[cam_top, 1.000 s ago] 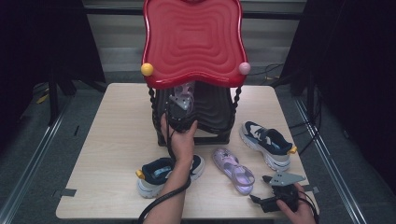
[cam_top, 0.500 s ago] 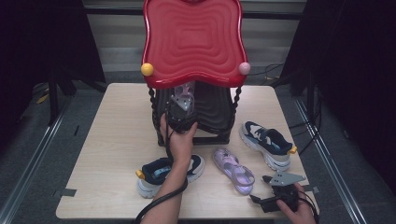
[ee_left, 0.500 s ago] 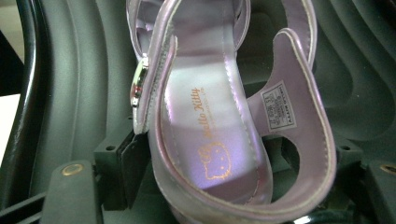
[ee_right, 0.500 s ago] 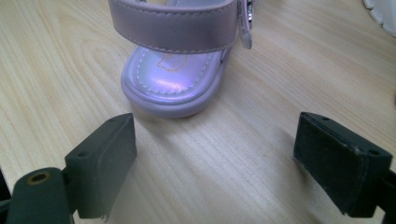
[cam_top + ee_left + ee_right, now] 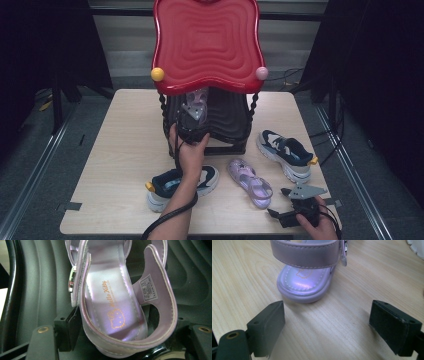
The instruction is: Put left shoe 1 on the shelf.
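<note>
Nearest the table's front edge, at the right, the right gripper (image 5: 300,202) is held low in the person's hand, jaws spread wide with nothing but bare wood between them; seen in the right gripper view, its black pads (image 5: 267,325) stand well apart. Just beyond them a lilac sandal (image 5: 308,270) is seen lying flat on the table (image 5: 120,150), toe toward the jaws, not touched. To its left a navy-and-white sneaker (image 5: 180,185) is partly covered by the left forearm. Farther right, a second matching sneaker (image 5: 286,154) lies well apart from the first.

Farther back, the left gripper (image 5: 192,117) is reached into the dark lower shelf (image 5: 227,117) of a small rack under its red wavy top (image 5: 207,45). A second lilac sandal (image 5: 112,302) is gripped at the heel, the pads clamped on its sides; the sandal lies against the ribbed shelf surface. Jaws recorded as just closing slightly on it.
</note>
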Action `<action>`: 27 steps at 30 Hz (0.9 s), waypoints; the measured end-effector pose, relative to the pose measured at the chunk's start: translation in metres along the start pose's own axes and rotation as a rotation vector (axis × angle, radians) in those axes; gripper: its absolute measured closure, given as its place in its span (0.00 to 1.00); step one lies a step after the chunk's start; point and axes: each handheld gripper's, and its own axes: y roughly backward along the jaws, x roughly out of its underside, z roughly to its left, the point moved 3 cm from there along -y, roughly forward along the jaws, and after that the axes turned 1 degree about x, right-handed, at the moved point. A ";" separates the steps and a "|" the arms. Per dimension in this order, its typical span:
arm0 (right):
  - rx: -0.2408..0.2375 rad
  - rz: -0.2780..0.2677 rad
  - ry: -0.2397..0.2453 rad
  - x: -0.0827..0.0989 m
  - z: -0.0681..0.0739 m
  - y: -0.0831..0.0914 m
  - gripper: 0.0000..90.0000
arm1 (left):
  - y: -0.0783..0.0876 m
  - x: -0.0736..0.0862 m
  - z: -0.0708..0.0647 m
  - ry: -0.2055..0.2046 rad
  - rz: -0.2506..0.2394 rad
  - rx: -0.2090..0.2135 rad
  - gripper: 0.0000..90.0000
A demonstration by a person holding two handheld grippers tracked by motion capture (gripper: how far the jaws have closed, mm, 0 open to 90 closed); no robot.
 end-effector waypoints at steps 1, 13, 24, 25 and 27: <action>0.000 0.000 0.000 0.000 0.000 0.000 0.14 | 0.000 0.000 -0.001 0.002 -0.001 0.001 0.31; 0.000 0.000 0.000 0.000 0.000 0.000 0.14 | 0.001 0.001 -0.002 -0.025 0.010 0.027 0.28; 0.000 0.000 0.000 0.000 0.000 0.000 0.14 | 0.006 0.002 0.004 -0.047 0.040 0.055 0.22; 0.000 0.000 0.000 0.000 0.000 0.000 0.14 | 0.006 0.002 0.005 -0.042 0.047 0.059 0.22; 0.000 0.000 0.000 0.000 0.000 0.000 0.14 | 0.007 0.003 0.006 -0.043 0.060 0.071 0.21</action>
